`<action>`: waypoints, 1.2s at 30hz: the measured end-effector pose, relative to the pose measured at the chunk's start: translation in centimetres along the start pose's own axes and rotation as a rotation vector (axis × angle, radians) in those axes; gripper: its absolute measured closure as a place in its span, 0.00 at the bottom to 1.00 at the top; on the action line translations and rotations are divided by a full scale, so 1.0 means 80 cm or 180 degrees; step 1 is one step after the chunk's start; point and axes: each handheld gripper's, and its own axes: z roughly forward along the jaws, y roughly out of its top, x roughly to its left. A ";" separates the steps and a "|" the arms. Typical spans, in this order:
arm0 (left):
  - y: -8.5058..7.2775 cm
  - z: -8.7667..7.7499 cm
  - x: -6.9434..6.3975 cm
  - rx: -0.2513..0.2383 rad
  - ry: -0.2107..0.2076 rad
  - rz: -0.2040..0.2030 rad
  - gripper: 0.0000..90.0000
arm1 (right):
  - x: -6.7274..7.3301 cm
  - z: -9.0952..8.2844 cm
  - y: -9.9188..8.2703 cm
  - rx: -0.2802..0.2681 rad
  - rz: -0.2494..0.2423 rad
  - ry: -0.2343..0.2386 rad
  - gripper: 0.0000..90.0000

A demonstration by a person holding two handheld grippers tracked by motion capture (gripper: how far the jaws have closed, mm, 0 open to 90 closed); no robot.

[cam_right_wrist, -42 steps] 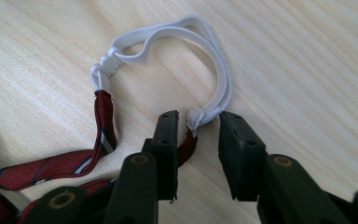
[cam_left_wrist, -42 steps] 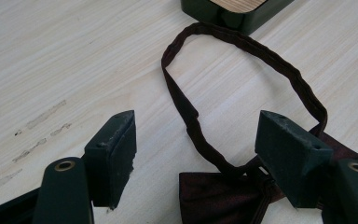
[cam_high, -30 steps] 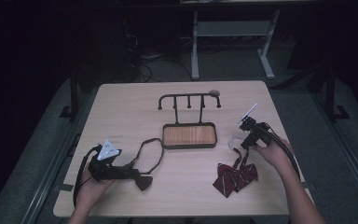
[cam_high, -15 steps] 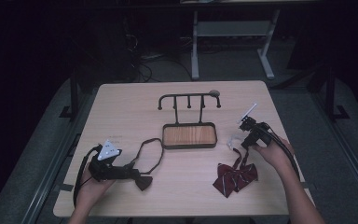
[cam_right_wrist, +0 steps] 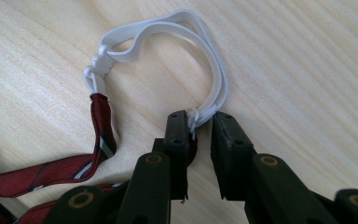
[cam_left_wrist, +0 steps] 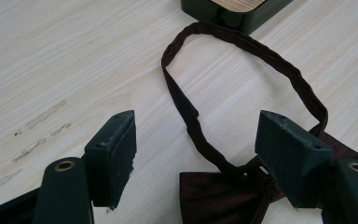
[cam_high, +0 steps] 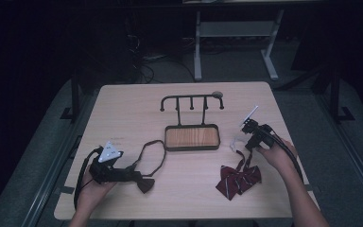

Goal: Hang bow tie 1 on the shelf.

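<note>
A dark brown bow tie (cam_left_wrist: pixel 214 196) lies on the table with its neck strap (cam_left_wrist: pixel 242 44) looped out ahead. My left gripper (cam_left_wrist: pixel 196 120) is open wide over it, the strap passing between the jaws untouched; in the high view the left gripper (cam_high: pixel 134 177) sits at the front left. A red striped bow tie (cam_high: pixel 238 179) lies at the front right, its white elastic band (cam_right_wrist: pixel 168 25) curling out. My right gripper (cam_right_wrist: pixel 200 116) has the band's knotted end between its pads; the jaws have just been closing and a narrow gap still shows.
A black rack (cam_high: pixel 191 99) with hooks rises from a wooden-floored tray (cam_high: pixel 191 137) at the table's middle. Its corner (cam_left_wrist: pixel 233 11) shows beyond the brown strap. The table's right edge (cam_high: pixel 293 142) runs close to my right hand.
</note>
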 end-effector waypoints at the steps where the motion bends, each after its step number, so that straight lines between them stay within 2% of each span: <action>1: 0.000 0.000 0.000 -0.0003 0.0001 0.0007 0.33 | 0.000 0.001 0.001 0.0010 0.0000 -0.0012 0.84; 5: 0.000 0.000 0.000 -0.0002 0.0004 0.0015 0.33 | 0.002 0.003 0.002 0.0021 -0.0028 -0.0028 0.84; 7: 0.000 -0.001 0.000 -0.0004 0.0004 0.0000 0.33 | 0.003 0.001 0.002 0.0011 -0.0060 -0.0036 0.91; 9: 0.000 -0.001 0.001 -0.0010 0.0006 0.0005 0.33 | 0.004 0.000 0.002 0.0011 -0.0068 -0.0023 0.91; 15: 0.000 0.000 0.000 -0.0018 0.0001 0.0003 0.33 | 0.007 -0.012 -0.003 -0.0096 -0.0085 0.0046 0.92; 20: 0.000 0.000 0.000 -0.0010 0.0000 0.0006 0.33 | 0.009 -0.032 -0.007 -0.0228 -0.0171 0.0163 0.92; 22: 0.000 0.000 0.000 -0.0006 -0.0003 0.0015 0.33 | 0.009 -0.043 -0.007 -0.0302 -0.0215 0.0266 0.92; 24: 0.000 0.000 0.000 0.0005 -0.0003 0.0018 0.33 | 0.011 -0.053 -0.008 -0.0352 -0.0238 0.0288 0.92; 27: 0.000 0.001 -0.001 -0.0004 -0.0004 0.0025 0.33 | 0.012 -0.069 -0.009 -0.0436 -0.0304 0.0404 0.92; 28: 0.000 0.001 -0.001 -0.0004 -0.0004 0.0025 0.33 | 0.011 -0.072 -0.010 -0.0460 -0.0323 0.0464 0.92; 32: 0.000 0.001 -0.001 0.0000 -0.0005 0.0023 0.33 | 0.012 -0.080 -0.011 -0.0490 -0.0356 0.0516 0.92; 33: 0.000 0.001 -0.001 -0.0001 -0.0005 0.0022 0.33 | 0.012 -0.085 -0.012 -0.0515 -0.0371 0.0577 0.92; 36: 0.000 0.001 -0.001 -0.0003 -0.0006 0.0018 0.33 | 0.013 -0.090 -0.013 -0.0543 -0.0386 0.0601 0.92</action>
